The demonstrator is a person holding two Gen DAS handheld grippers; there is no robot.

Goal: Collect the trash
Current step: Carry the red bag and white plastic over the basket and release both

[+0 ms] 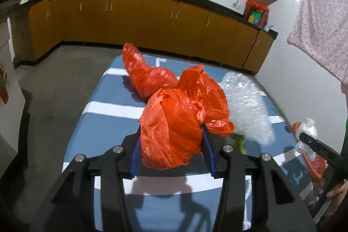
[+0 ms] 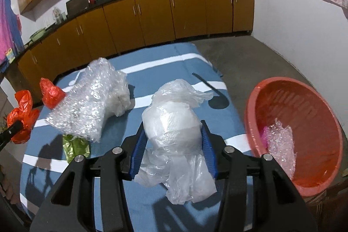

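I am gripping a crumpled orange plastic bag in my left tool, part-closed around its bulk, above the blue striped bench. My right tool is pinching a soft, light wad of clear plastic film near the bench's right edge, beside the orange basin.

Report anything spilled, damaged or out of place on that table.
Nothing spilled or broken. Only loose trash lies on the blue cloth: a bubble wrap bundle over a green wrapper, and an orange bag.

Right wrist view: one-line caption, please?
Right gripper clamps a clear plastic bundle above the blue cloth, beside the red basin.
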